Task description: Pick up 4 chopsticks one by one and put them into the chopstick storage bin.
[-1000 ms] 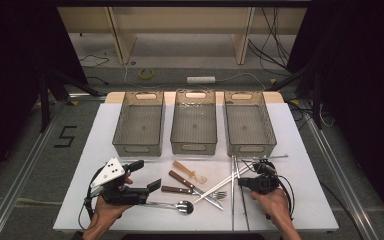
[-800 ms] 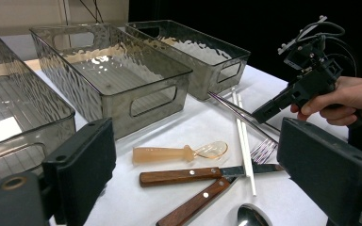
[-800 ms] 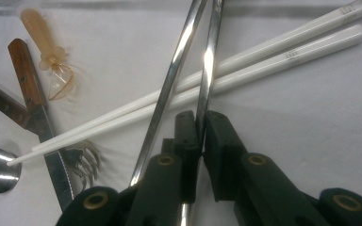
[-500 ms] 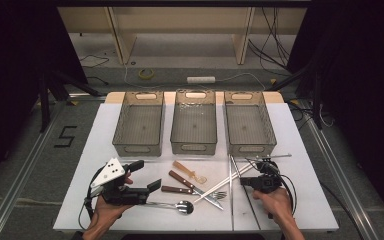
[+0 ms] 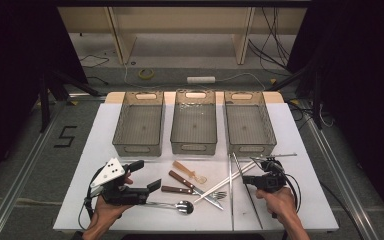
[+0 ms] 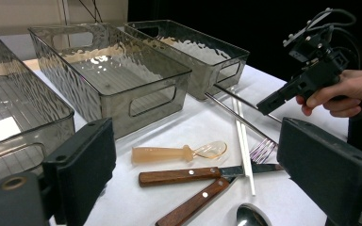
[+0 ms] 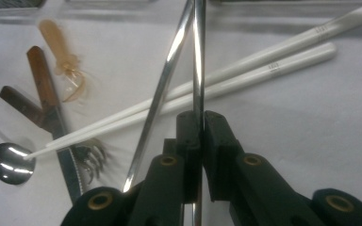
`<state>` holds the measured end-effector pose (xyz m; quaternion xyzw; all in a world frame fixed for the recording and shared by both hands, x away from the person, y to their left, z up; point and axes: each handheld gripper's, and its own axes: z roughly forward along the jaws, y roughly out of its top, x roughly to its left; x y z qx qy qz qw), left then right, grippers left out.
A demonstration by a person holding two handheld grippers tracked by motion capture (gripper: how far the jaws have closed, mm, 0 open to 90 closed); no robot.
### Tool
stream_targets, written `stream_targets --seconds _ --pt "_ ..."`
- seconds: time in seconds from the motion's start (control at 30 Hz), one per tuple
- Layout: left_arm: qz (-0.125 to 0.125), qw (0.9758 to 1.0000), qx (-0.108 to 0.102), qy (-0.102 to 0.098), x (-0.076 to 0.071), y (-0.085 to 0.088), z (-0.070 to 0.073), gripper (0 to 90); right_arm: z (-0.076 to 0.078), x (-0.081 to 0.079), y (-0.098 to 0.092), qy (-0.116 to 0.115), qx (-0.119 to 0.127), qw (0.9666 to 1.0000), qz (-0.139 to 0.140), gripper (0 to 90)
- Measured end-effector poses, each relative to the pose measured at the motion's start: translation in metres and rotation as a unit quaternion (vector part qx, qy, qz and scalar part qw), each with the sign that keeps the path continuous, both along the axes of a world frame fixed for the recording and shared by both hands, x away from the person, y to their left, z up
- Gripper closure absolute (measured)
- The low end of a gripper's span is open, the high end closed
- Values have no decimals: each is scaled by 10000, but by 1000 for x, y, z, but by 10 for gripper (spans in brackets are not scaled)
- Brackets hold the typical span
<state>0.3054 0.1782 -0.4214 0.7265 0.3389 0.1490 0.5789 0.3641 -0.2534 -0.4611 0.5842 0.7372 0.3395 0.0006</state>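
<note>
Three clear bins (image 5: 194, 129) in a row across the far half of the white table (image 5: 105, 150), all seen bare inside. Between bins and near edge, a scatter of cutlery. At the right, two long metal chopsticks (image 5: 231, 192) laid lengthwise, crossed by a white pair (image 5: 230, 177) slanting toward the left. Toward the middle, two wooden-handled knives (image 5: 187, 183) side by side, a fork (image 5: 219, 195) just beyond their blades, an amber plastic spoon (image 5: 190, 172) nearer the bins, a steel spoon (image 5: 184, 206) at the near edge. Left gripper (image 5: 142, 176) held low over the near left of the table, jaws wide apart with nothing between them, pointed at the knives and amber spoon in the left gripper view. Right gripper (image 7: 200, 123) down at the near right, jaws pressed together on one metal chopstick (image 7: 198, 56), the rod running straight up between the black pads in the right gripper view, its twin slanting just to the left of it. Closing of those jaws just finished, chopstick between them. White pair touching under the pinched rod, tips reaching the steel spoon.
</note>
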Motion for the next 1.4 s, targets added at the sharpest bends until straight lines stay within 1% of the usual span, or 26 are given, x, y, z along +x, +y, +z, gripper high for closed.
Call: stream_targets --seconds 0.13,0.2,0.3,0.47,0.53,0.63,0.7,0.73,0.77,0.83,0.9,0.97,1.0,1.03,1.07,1.13,1.17,1.27,1.3,1.33,1.37,1.4 --pt "-19 10000 24 22 0 0 0 117 6 -2 1 -101 53 9998 172 862" --pt "-22 10000 17 27 1 -1 -1 117 7 -3 4 -93 50 9997 241 863" --pt "-27 10000 16 34 1 -1 -1 117 7 -4 7 -90 12 9994 338 863" --pt "-47 10000 0 58 1 -1 -1 117 10 -6 12 -185 -100 9983 536 864" --pt "-61 9999 20 80 3 -3 -1 117 12 -7 16 -243 -177 9973 676 863" --pt "-153 9997 39 204 8 -7 -3 117 15 -9 23 -322 -311 9951 885 864" --pt "-298 9988 218 315 14 -12 -5 117 17 -11 26 -378 -417 9932 1016 864" --pt "-374 9981 261 407 18 -15 -6 118 17 -12 28 -464 -478 9916 1106 864" --pt "-476 9970 327 514 22 -19 -7 120 18 -13 29 -498 -509 9907 1159 863" --pt "-638 9945 548 622 29 -30 -10 120 20 -14 32 -555 -601 9882 1295 864" --pt "-857 9911 693 751 37 -42 -12 123 22 -16 36 -596 -676 9855 1439 863" --pt "-1044 9877 839 811 45 -54 -13 125 23 -18 39 -659 -757 9824 1576 863" --pt "-1146 9859 881 843 48 -59 -14 127 24 -19 41 -669 -765 9815 1622 863" --pt "-1224 9844 922 867 52 -63 -14 128 24 -20 43 -698 -807 9796 1701 863" --pt "-1277 9832 976 861 55 -67 -15 132 25 -21 45 -713 -824 9784 1757 863" --pt "-1411 9805 1077 844 60 -73 -15 137 26 -23 49 -769 -897 9744 1915 863" --pt "-1474 9797 1047 862 61 -75 -16 141 26 -24 51 -791 -928 9726 1980 863" --pt "-1654 9755 1256 729 63 -82 -16 152 27 -27 58 -821 -1013 9673 2173 863" --pt "-1699 9741 1343 646 63 -84 -16 152 28 -28 60 -837 -1053 9651 2245 863" --pt "-1760 9732 1352 601 63 -87 -16 153 27 -29 63 -870 -1110 9619 2342 863" --pt "-1861 9715 1352 577 63 -88 -16 156 27 -31 66 -900 -1188 9588 2418 863" --pt "-1946 9689 1437 519 62 -91 -16 158 27 -33 69 -917 -1256 9557 2499 863"
